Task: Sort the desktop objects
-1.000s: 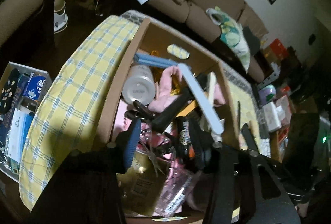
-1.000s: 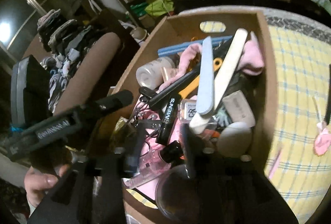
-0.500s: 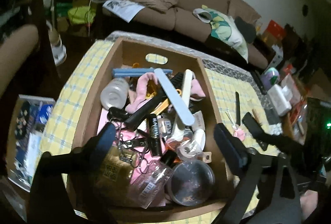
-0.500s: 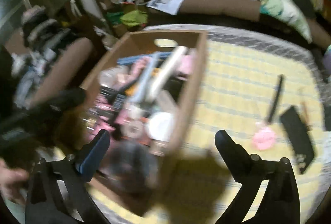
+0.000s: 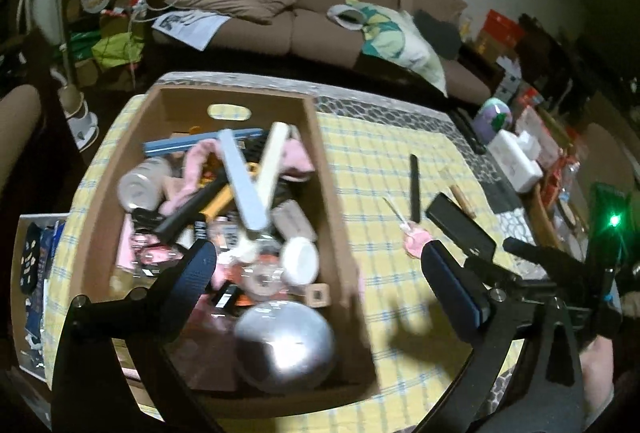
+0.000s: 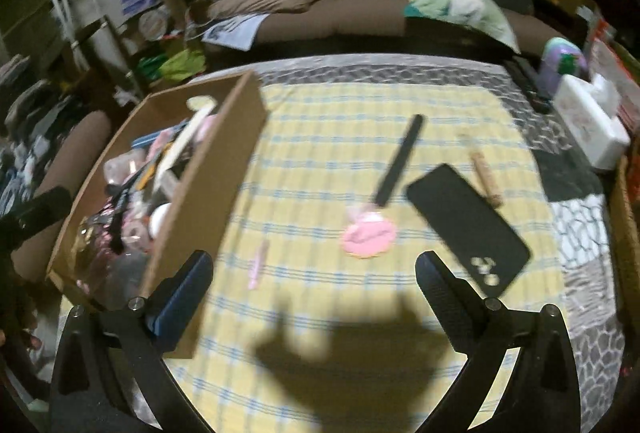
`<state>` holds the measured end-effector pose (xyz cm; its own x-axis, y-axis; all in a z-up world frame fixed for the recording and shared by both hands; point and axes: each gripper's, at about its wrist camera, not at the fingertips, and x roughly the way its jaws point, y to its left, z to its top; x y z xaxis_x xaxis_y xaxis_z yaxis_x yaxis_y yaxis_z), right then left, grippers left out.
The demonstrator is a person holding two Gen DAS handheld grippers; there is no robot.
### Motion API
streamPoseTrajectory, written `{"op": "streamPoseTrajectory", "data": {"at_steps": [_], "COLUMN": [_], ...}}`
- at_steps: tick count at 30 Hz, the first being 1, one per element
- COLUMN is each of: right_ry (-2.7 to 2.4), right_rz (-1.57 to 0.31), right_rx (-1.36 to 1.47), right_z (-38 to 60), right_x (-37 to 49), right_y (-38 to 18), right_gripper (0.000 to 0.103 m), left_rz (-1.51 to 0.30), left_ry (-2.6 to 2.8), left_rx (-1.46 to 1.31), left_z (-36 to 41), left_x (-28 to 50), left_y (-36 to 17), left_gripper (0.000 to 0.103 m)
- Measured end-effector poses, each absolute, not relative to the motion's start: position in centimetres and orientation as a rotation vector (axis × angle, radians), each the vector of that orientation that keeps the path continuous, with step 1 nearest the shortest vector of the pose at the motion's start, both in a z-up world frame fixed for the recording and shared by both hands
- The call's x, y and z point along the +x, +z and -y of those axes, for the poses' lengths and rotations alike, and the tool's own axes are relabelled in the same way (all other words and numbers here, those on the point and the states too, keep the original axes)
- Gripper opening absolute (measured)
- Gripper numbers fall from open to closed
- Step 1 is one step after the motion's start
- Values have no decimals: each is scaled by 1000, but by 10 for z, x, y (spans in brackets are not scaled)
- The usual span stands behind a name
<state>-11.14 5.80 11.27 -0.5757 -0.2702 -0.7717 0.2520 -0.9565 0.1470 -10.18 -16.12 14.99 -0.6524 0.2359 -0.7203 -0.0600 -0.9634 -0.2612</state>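
Pink disc [image 6: 369,237] lies nearest on the worktop [image 6: 320,137]. Both the right gripper [image 6: 314,281] and left gripper [image 5: 316,273] gape empty. Descend squarely over it, clear of the phone [image 6: 468,221].

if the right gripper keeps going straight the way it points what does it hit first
Probably the round pink flat item on the yellow checked cloth, roughly centred ahead of the open right gripper. Depth is unclear; bare cloth may come first.

Dim indoor light from above falls on the yellow checked cloth [image 6: 332,137], casting a dark, soft-edged shadow at lower centre. Both views are motion-blurred. The round silver metal lid [image 5: 285,345] shows glare. Fisheye bending darkens the corners.
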Motion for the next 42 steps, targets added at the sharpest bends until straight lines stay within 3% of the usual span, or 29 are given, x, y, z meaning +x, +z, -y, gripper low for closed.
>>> {"op": "streamPoseTrajectory", "data": {"at_steps": [14, 24, 27, 35, 42], "right_ry": [-2689, -2682, -2693, -2716, -2749], "right_rz": [131, 37, -7, -60, -64], "right_rx": [1331, 1439, 1458, 1434, 1373], "right_z": [-163, -192, -194, -198, -198], "right_x": [-105, -89, -87, -83, -78], "right_y": [82, 26, 13, 0, -3], "right_gripper": [103, 103, 103, 103, 103], "left_rz": [33, 33, -64, 17, 8], "left_ry": [2629, 2655, 2740, 2747, 2775], "left_rx": [-1219, -1329, -1296, -1463, -1448], "left_z": [48, -5, -16, -23, -26], "left_x": [-86, -75, -70, -59, -59], "left_y": [126, 67, 55, -4, -7], "left_gripper": [103, 103, 103, 103, 103]}}
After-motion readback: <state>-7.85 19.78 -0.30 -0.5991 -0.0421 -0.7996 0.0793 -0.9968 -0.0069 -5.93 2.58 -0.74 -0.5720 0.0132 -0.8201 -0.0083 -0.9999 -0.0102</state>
